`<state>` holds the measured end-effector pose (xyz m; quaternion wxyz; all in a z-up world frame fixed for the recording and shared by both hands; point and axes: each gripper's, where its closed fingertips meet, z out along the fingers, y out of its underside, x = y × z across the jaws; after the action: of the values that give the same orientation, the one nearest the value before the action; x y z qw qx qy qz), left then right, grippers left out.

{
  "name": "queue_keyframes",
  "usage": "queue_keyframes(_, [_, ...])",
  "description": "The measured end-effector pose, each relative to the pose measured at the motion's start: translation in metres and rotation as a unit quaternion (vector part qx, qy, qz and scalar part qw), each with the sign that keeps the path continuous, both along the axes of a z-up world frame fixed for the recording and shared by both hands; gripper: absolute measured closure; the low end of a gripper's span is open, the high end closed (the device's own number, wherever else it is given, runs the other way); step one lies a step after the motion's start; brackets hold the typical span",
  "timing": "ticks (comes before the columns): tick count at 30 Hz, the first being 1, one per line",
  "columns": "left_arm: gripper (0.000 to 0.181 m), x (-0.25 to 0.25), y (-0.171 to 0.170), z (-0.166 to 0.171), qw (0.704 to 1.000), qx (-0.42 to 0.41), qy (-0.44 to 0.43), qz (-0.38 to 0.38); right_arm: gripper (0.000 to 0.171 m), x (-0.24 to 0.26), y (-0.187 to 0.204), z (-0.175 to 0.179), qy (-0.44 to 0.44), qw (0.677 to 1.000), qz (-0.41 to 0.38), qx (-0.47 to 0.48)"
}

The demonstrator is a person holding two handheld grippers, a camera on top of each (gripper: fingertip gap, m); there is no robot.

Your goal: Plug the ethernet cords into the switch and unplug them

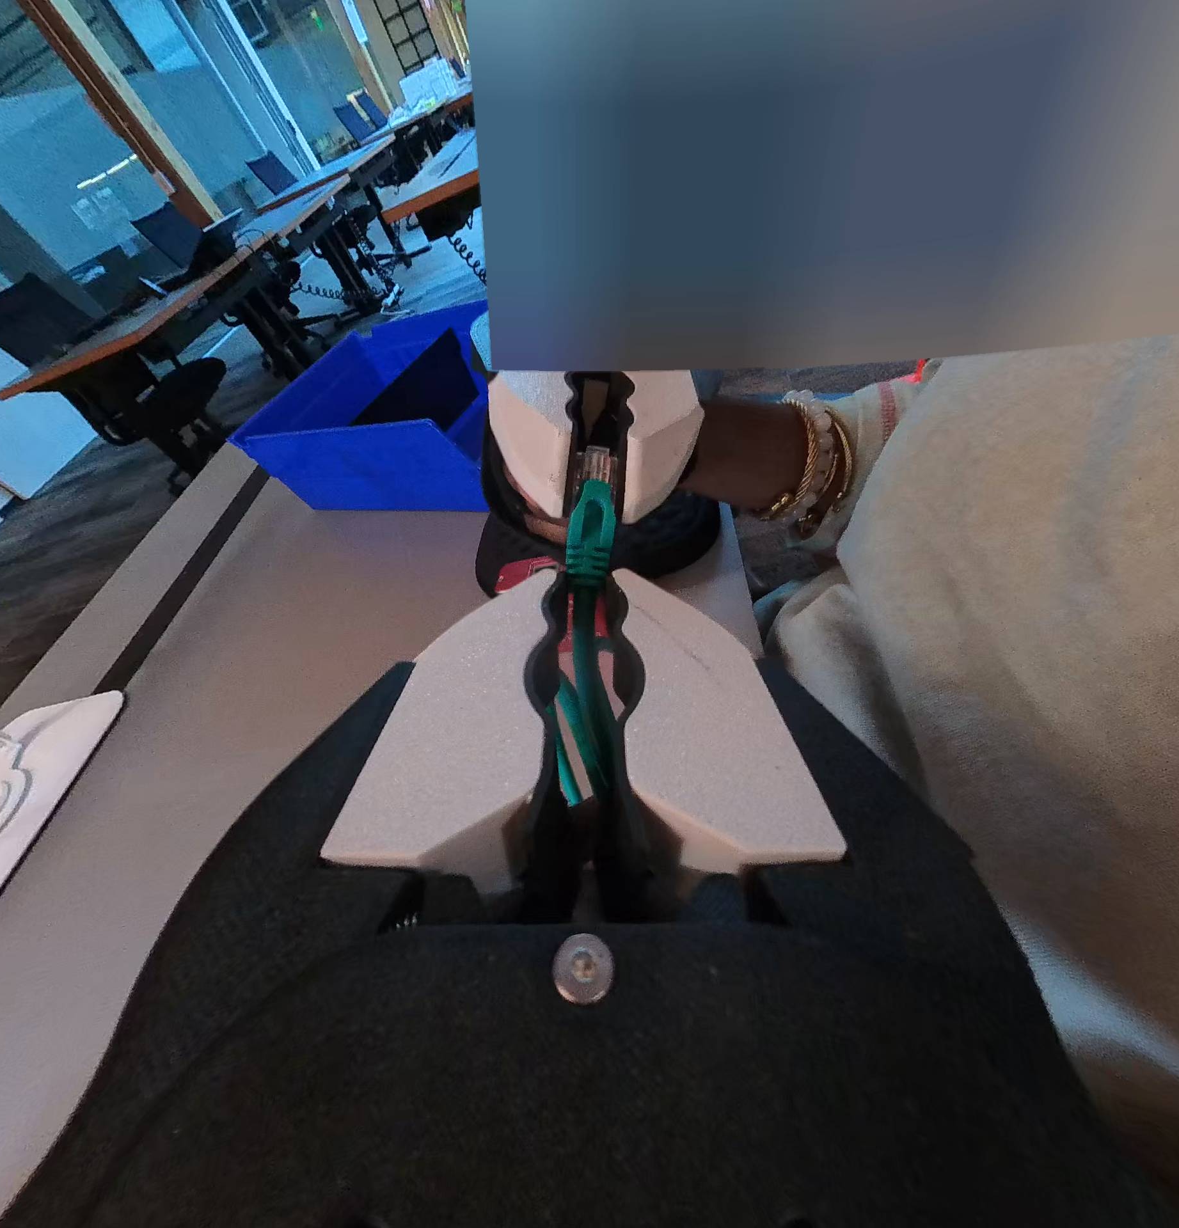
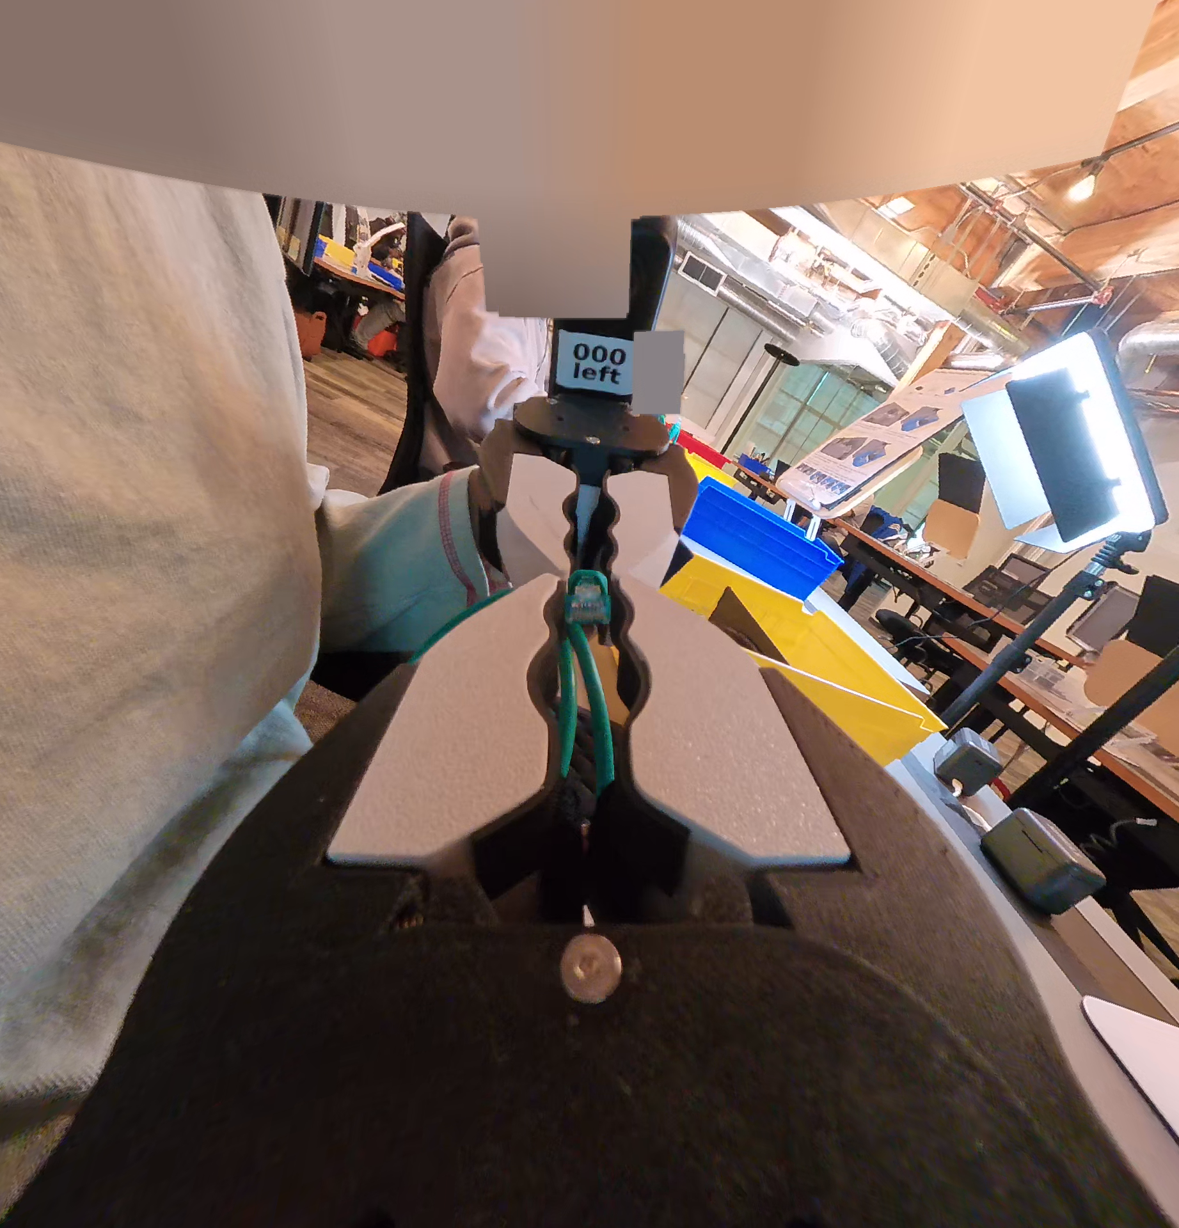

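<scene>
A green ethernet cord (image 1: 590,531) is held between my two grippers, which face each other tip to tip above the table. My left gripper (image 1: 583,591) is shut on the cord just behind its green boot, and loops of cable run back between its fingers. My right gripper (image 1: 596,508) is shut on the cord's clear plug (image 1: 596,465). In the right wrist view the plug (image 2: 586,598) sits between my right gripper's (image 2: 586,588) tips, with my left gripper (image 2: 590,558) right behind it. I see no switch that I can be sure of.
A blue bin (image 1: 374,452) stands at the far end of the grey table (image 1: 274,631). A yellow bin (image 2: 806,664) and another blue bin (image 2: 759,538) are to the right. Two small dark boxes (image 2: 1038,864) sit at the table edge. A person's pale sleeve (image 1: 1005,664) is close by. My two grippers' fingertips are within a few centimetres of each other.
</scene>
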<state>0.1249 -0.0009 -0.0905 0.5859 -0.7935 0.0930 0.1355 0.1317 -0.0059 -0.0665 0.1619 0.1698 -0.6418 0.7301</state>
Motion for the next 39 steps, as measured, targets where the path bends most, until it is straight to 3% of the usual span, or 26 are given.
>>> queue_keyframes(5, [0.171, -0.006, -0.003, 0.004, 0.998, -0.015, 0.052, 0.029, 0.157, -0.007, 0.008, 0.004, 0.001, 0.999, -0.044, 0.02])
queue_keyframes(10, [0.171, -0.02, -0.032, 0.017, 0.993, -0.011, 0.08, 0.085, 0.098, -0.04, 0.065, -0.02, -0.027, 0.97, -0.188, 0.154])
queue_keyframes(14, [0.171, -0.027, -0.044, 0.016, 0.99, -0.025, 0.082, 0.112, 0.058, -0.053, 0.093, -0.075, -0.099, 0.896, -0.242, 0.358])
queue_keyframes(20, [0.171, -0.024, -0.031, 0.006, 0.991, -0.046, 0.088, 0.095, 0.055, -0.072, 0.096, -0.133, -0.171, 0.774, -0.229, 0.566])
queue_keyframes(28, [0.171, -0.031, -0.04, 0.005, 0.99, -0.039, 0.08, 0.108, 0.068, -0.07, 0.095, -0.173, -0.213, 0.667, -0.188, 0.689])
queue_keyframes(31, [0.171, -0.033, -0.043, 0.004, 0.99, -0.038, 0.077, 0.112, 0.075, -0.071, 0.096, -0.173, -0.228, 0.662, -0.203, 0.685])
queue_keyframes(34, [0.171, -0.034, -0.043, 0.003, 0.99, -0.034, 0.075, 0.112, 0.078, -0.071, 0.095, -0.172, -0.216, 0.684, -0.191, 0.67])
queue_keyframes(36, [0.171, -0.036, -0.042, 0.003, 0.99, -0.032, 0.069, 0.116, 0.078, -0.07, 0.093, -0.169, -0.201, 0.726, -0.171, 0.635])
queue_keyframes(39, [0.171, -0.039, -0.039, 0.0, 0.991, -0.033, 0.054, 0.121, 0.079, -0.07, 0.079, -0.143, -0.218, 0.837, -0.137, 0.483])
